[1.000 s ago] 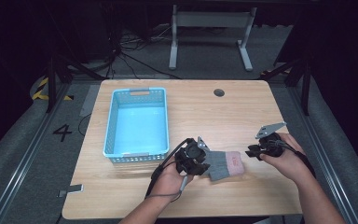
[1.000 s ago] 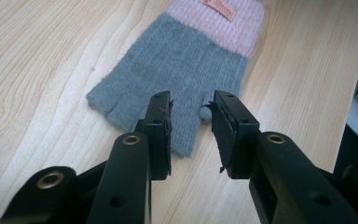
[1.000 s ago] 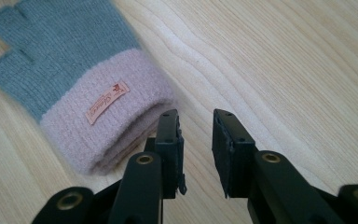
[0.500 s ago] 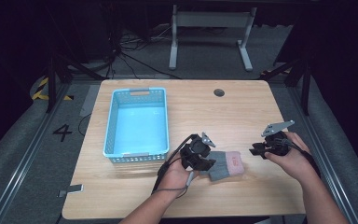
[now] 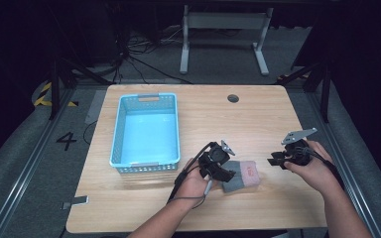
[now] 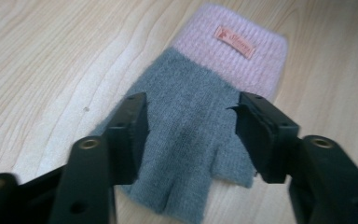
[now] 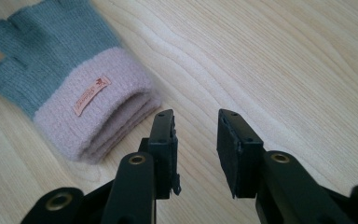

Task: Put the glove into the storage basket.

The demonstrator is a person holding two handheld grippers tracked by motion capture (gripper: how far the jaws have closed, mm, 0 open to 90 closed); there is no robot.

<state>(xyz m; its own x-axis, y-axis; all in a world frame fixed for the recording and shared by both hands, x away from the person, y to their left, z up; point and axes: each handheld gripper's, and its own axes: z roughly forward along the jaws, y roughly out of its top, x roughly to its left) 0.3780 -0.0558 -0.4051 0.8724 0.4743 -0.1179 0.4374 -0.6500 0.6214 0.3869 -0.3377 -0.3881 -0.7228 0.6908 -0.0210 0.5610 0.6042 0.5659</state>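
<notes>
1. Since 1 second ago, the left gripper [image 5: 223, 174] has shifted slightly toward the glove [image 5: 242, 174], and its jaws have just been opening, with the glove's grey part between them.
2. Seen in the left gripper view, those jaws stand apart over the glove [image 6: 200, 116], their pads clear of the knit.
3. Over the same second the right gripper [image 5: 278, 159] has kept its place, just right of the glove's pink cuff; its jaws have just been opening, with nothing between them.
4. Lying flat, the glove rests on the table [image 5: 258, 119], near its front edge, right of the blue basket [image 5: 146, 131].
</notes>
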